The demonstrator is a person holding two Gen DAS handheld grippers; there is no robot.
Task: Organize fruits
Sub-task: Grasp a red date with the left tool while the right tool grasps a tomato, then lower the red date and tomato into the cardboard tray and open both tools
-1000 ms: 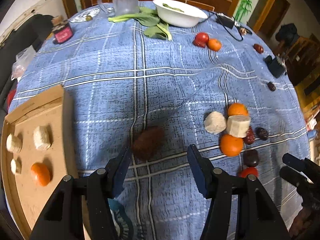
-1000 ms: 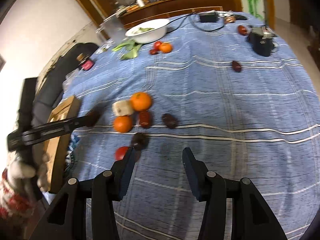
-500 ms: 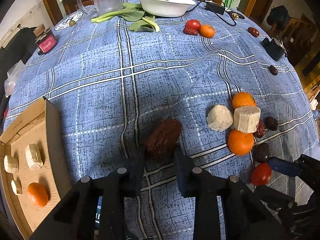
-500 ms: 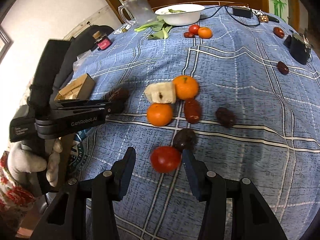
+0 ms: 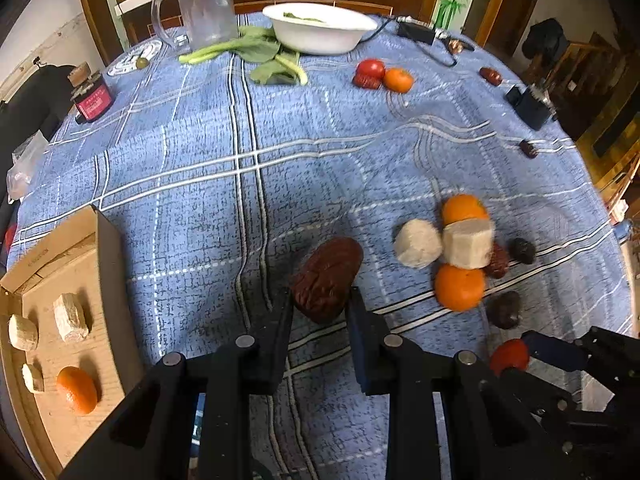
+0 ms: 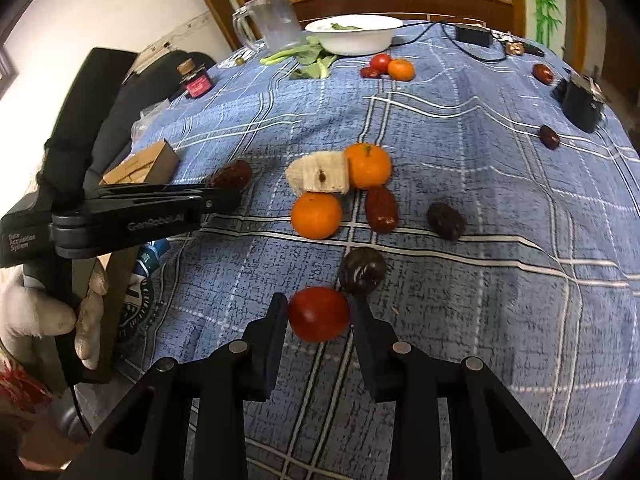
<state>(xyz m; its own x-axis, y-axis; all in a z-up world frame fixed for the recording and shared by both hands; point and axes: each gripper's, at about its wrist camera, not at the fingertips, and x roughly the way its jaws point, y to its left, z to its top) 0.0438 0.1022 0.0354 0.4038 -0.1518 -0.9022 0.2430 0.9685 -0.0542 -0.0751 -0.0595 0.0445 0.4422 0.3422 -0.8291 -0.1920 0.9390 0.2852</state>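
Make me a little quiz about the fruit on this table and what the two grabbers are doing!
1. What sits between the fingers of the left gripper?
2. True or false: the right gripper is closed around an orange.
3. Which fruit already lies in the cardboard box? A) tomato B) orange C) red date

Key:
1. A wrinkled red date.
2. False: it grips a red tomato.
3. B, one orange beside three pale chunks.

Open tablecloth (image 5: pixel 248 152) lies ahead; clustered oranges (image 5: pixel 459 287) and cardboard box (image 5: pixel 108 280) flank it.
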